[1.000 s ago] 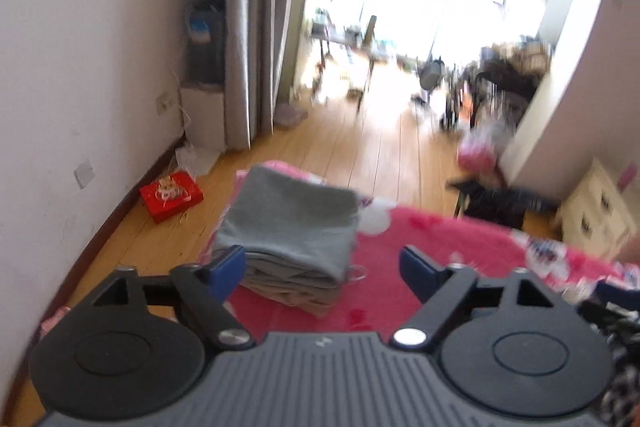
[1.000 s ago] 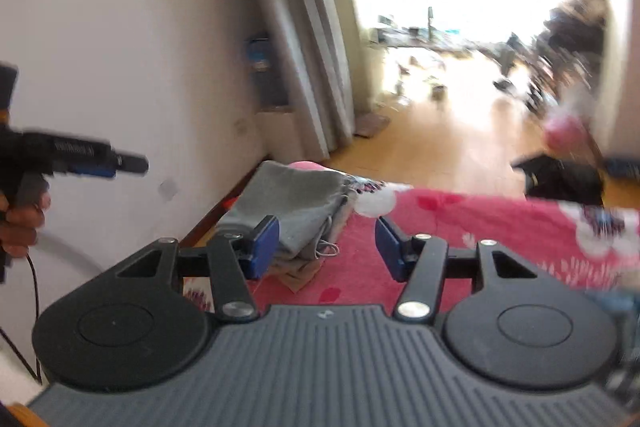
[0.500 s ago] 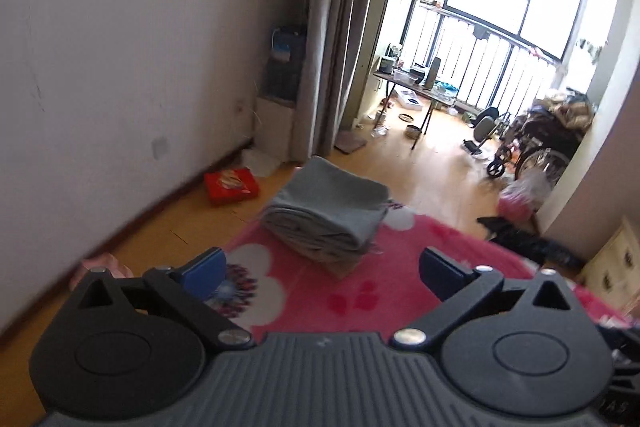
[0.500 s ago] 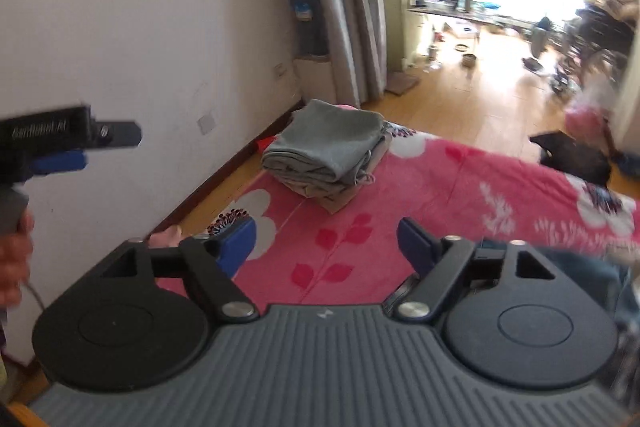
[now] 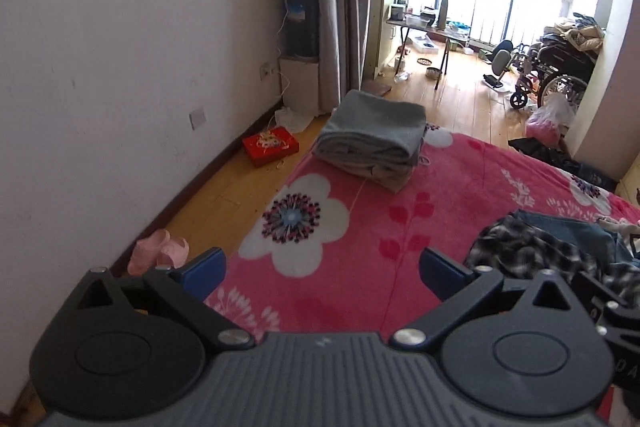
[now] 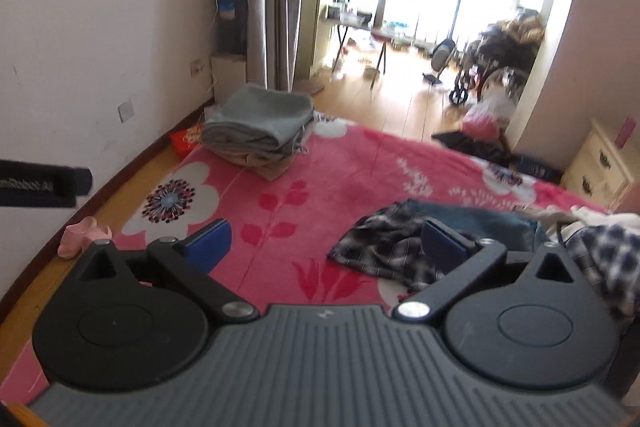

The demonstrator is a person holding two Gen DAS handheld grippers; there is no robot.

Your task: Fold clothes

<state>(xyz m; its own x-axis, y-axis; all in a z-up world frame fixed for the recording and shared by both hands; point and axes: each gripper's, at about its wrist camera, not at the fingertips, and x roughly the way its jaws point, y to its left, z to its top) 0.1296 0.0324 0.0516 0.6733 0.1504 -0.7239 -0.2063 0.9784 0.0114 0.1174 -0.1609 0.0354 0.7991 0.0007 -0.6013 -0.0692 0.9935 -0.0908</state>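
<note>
Since tools backed off, folded stack (image 5: pixel 374 139) farther; right tool (image 6: pixel 326 241) just widened, both (image 5: pixel 322 267) agape & empty

A red box (image 5: pixel 271 145) and pink slippers (image 5: pixel 159 255) lie on the wooden floor (image 5: pixel 224 195) by the wall.

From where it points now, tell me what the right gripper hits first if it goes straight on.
Most likely the bare pink blanket. The right gripper is open and empty and aims down at it. The plaid shirt lies just right of that line, by the right finger; depth is unclear, so it might brush it.
</note>
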